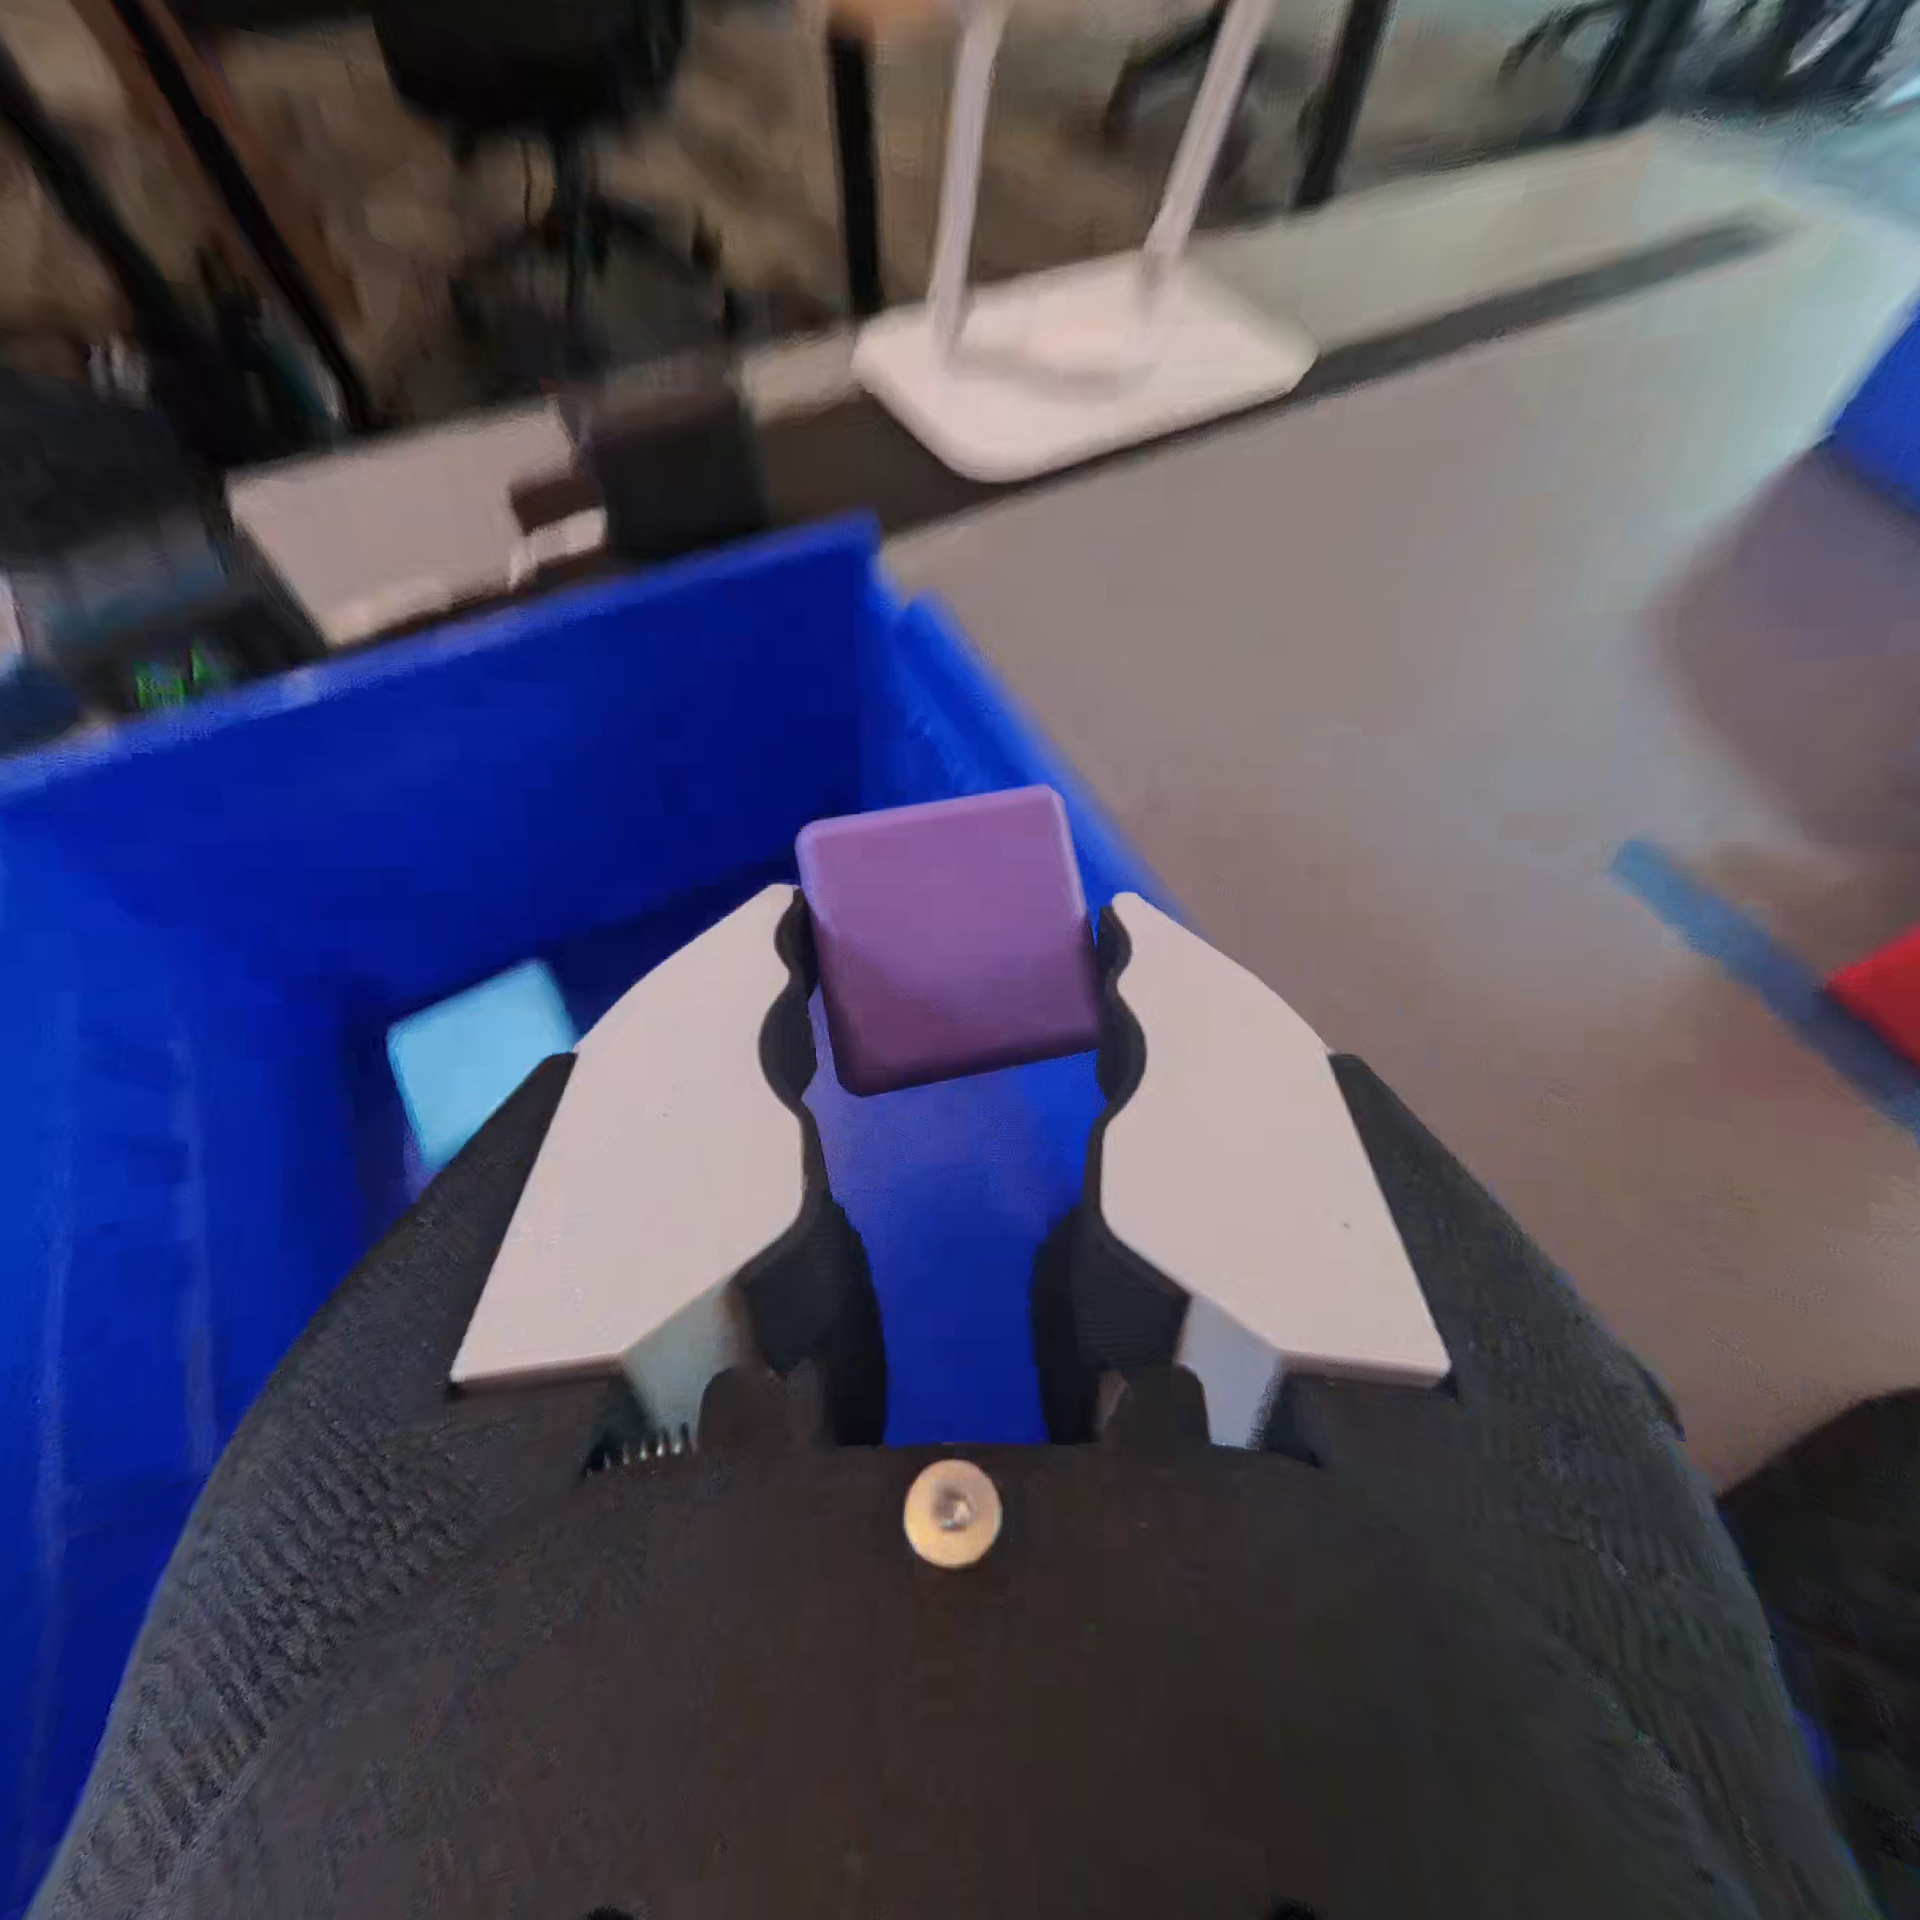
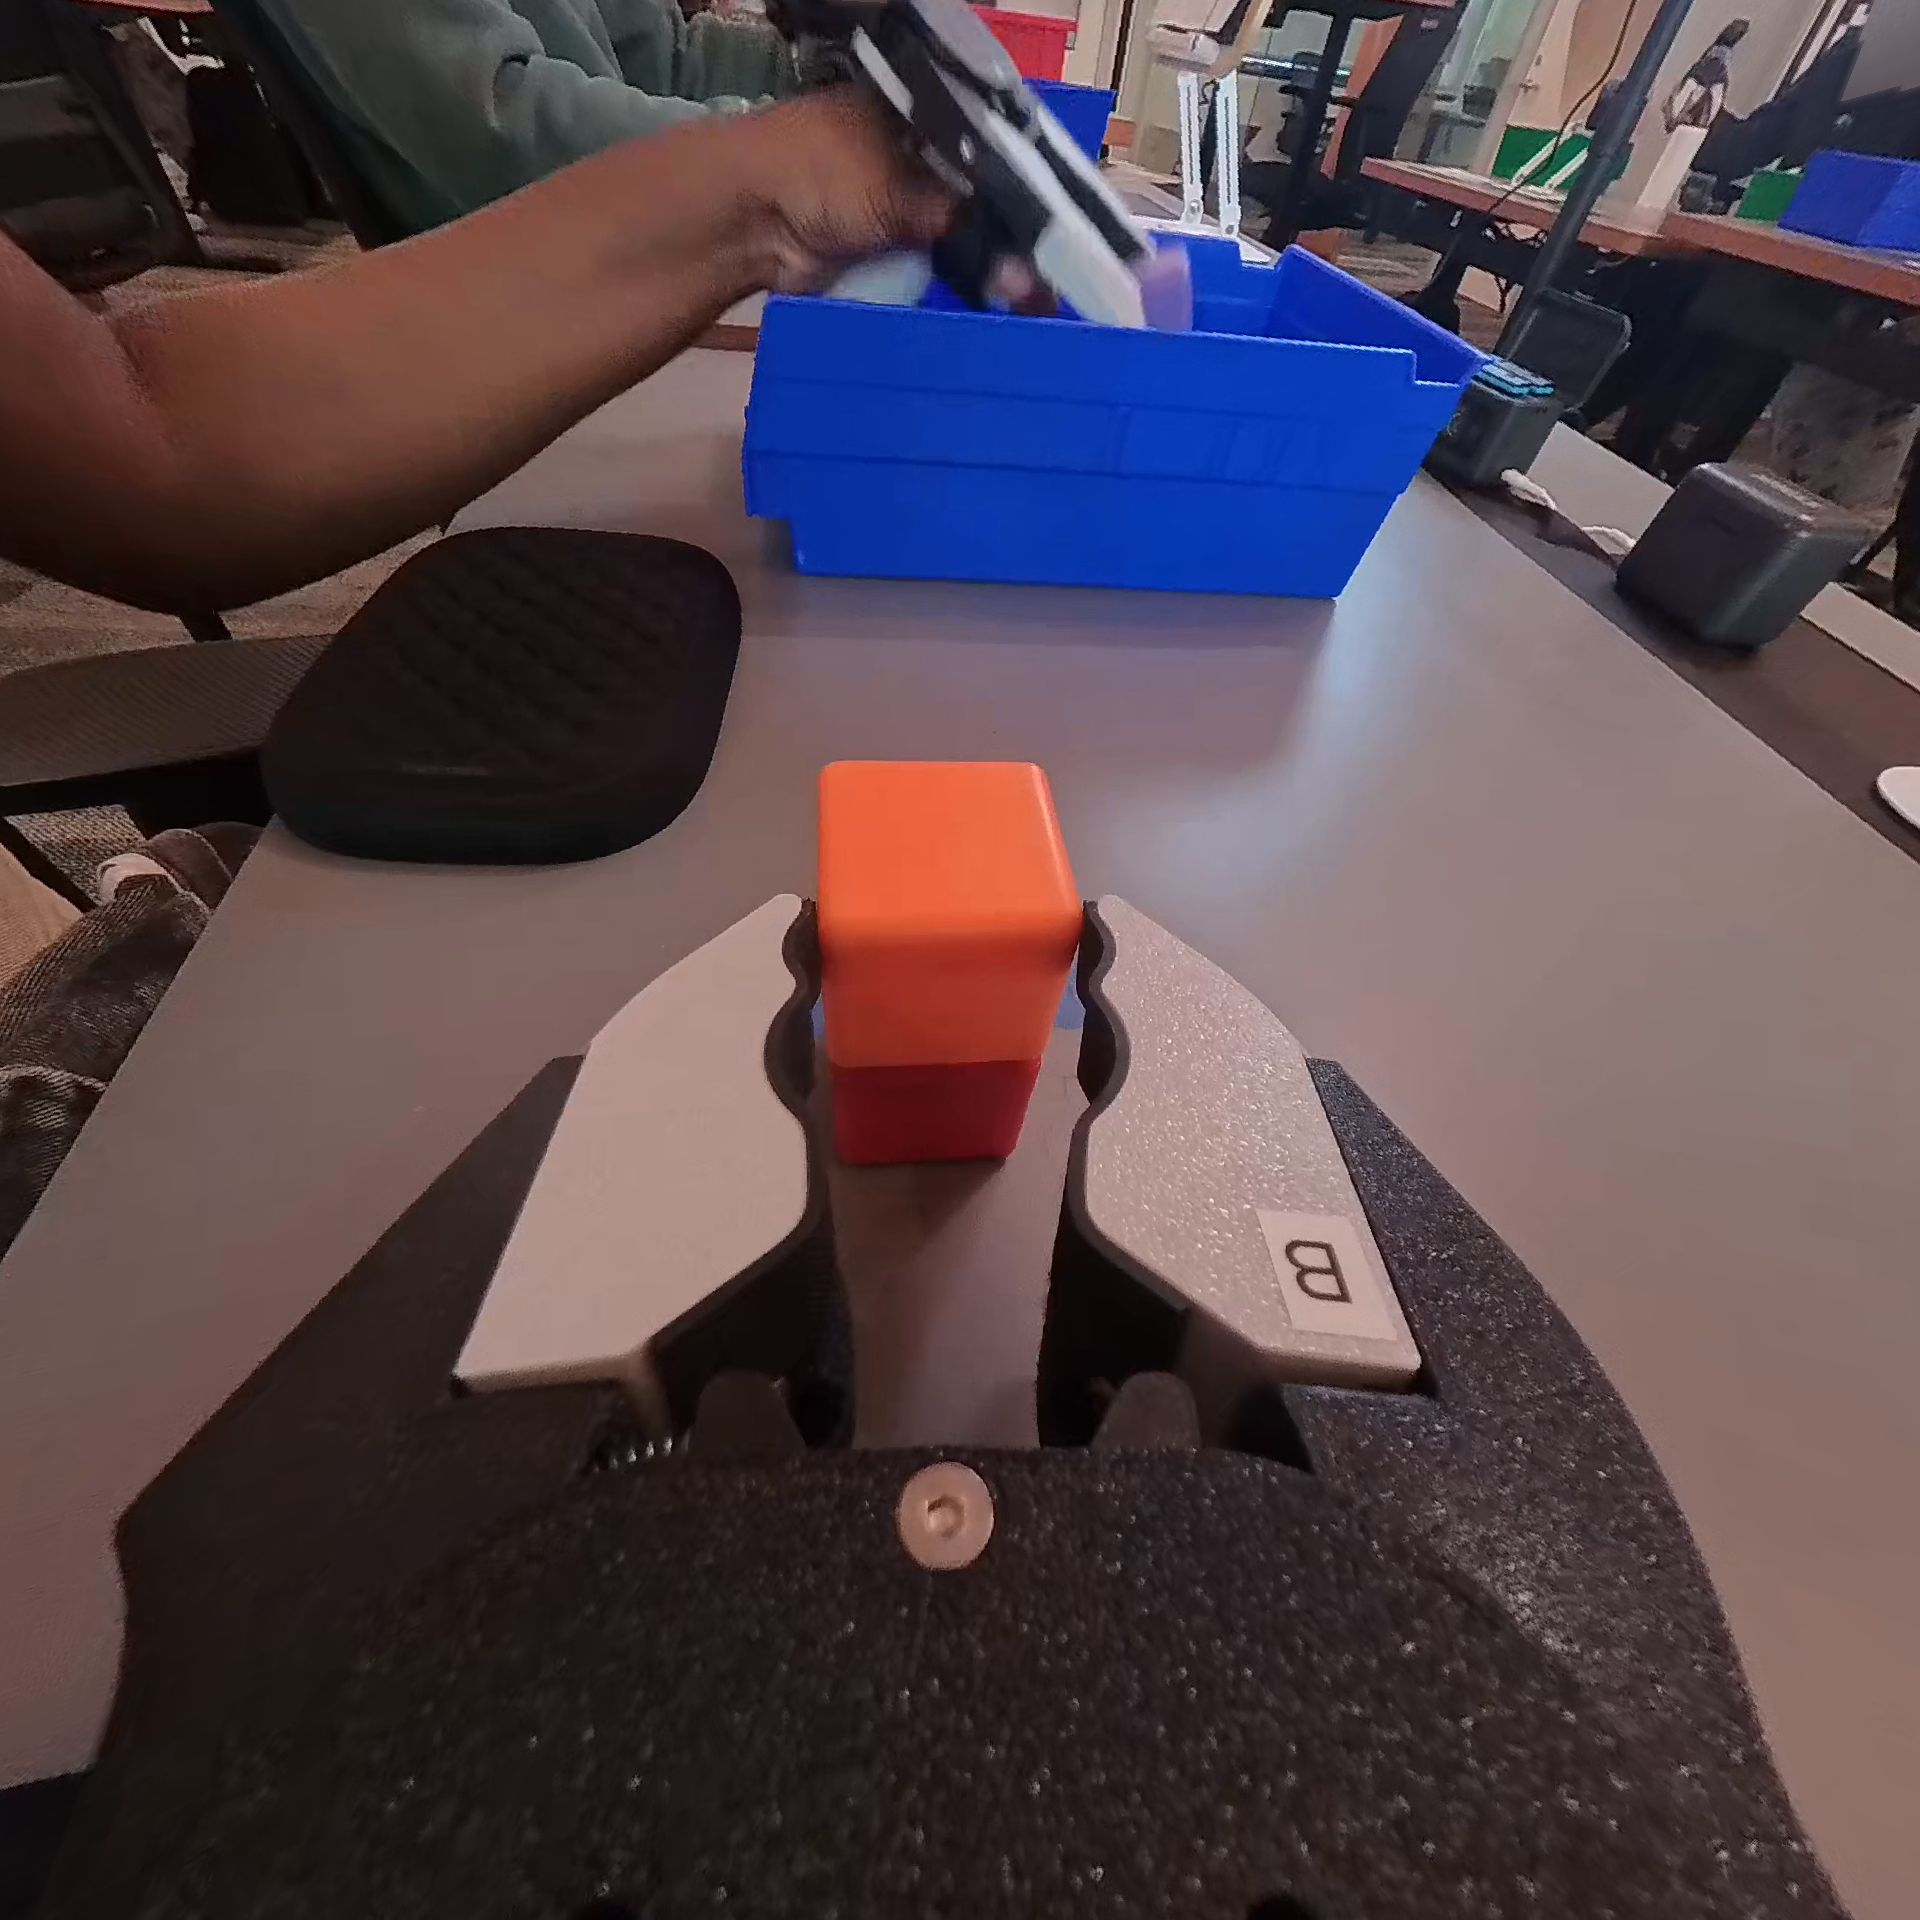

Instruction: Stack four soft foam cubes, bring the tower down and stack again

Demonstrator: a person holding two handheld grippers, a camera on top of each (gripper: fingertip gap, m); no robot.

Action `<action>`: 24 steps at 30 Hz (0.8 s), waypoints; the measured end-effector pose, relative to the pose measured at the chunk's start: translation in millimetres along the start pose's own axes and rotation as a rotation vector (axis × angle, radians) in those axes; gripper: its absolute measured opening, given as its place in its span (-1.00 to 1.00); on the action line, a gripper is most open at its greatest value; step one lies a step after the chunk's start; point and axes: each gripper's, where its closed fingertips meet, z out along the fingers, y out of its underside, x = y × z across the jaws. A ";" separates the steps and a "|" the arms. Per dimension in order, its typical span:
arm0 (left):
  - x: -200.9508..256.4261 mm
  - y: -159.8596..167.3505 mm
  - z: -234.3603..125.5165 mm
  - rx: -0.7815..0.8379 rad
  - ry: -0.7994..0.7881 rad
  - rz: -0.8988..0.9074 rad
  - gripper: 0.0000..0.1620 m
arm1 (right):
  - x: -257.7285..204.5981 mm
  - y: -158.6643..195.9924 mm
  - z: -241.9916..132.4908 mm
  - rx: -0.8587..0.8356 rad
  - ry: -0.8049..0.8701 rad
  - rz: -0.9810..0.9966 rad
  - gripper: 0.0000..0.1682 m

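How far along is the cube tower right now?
Two levels are up: the orange cube sits on the red cube, with the right claw clamped on the orange. The left claw holds the purple cube over the blue bin. A light blue cube remains inside.

Blurred, cut-off and hidden parts

In the left wrist view a pale blue foam cube (image 1: 473, 1049) in the deep blue plastic bin (image 1: 416, 790) is half hidden behind a grey finger (image 1: 665, 1143); a small red block (image 1: 1881, 997) is cropped by the right edge; the background is smeared.
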 end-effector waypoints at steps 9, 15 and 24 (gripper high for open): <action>217.0 -95.6 -69.3 0.300 0.774 0.443 -0.37 | -0.8 -0.5 1.1 0.003 -0.010 -0.013 -0.43; 268.7 -48.6 -18.1 -0.105 0.886 0.630 -0.37 | -1.3 -0.7 1.2 0.003 -0.008 -0.025 -0.43; 302.6 -21.2 11.6 -0.394 0.891 0.822 -0.36 | -0.5 -0.5 1.7 0.006 -0.014 -0.020 -0.43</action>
